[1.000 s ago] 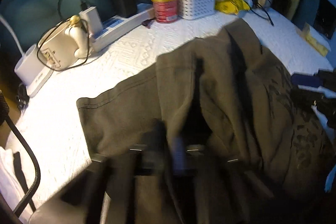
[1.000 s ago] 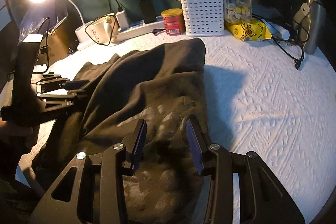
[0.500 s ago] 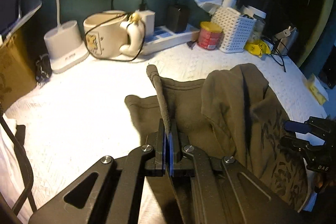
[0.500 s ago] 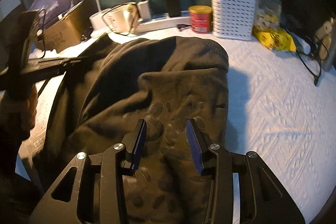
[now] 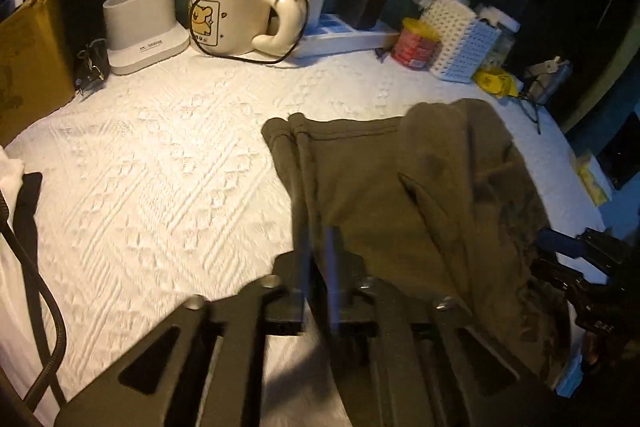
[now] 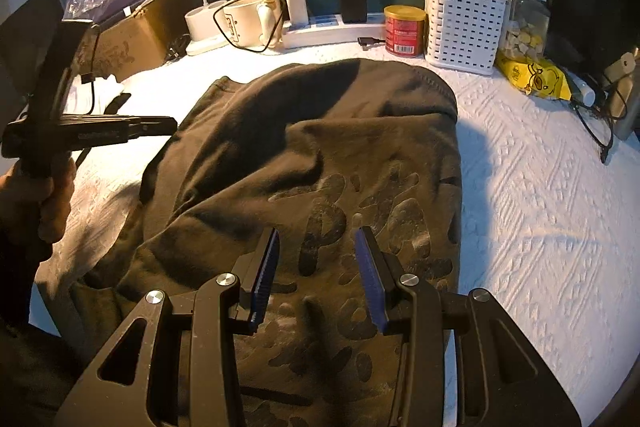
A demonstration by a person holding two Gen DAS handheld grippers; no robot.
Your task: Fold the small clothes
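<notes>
A dark olive garment [image 5: 380,187] with a darker print lies part-folded on the white textured table cover [image 5: 160,167]. In the right wrist view the garment [image 6: 320,131] fills the middle. My left gripper [image 5: 316,255] is at its left hem; its jaws are opening, a narrow gap shows between them, and the hem fold runs up to that gap and lies slack. From the right wrist view the left gripper [image 6: 174,125] reaches the garment's left edge, a hand around its grip. My right gripper [image 6: 316,259] stands open over the print, nothing pinched between its blue pads [image 6: 370,279].
Along the back stand a lamp base [image 5: 144,23], a bear mug [image 5: 228,15], a power strip [image 5: 344,35], a red can [image 5: 416,45] and a white basket [image 5: 460,43]. A yellow bag [image 6: 532,75] and cables lie back right. A cardboard box [image 6: 128,39] is at left.
The left gripper, shut on the lifted hem half a second ago, now shows a gap and the hem lies flat. The right gripper has shifted slightly over the print, still open.
</notes>
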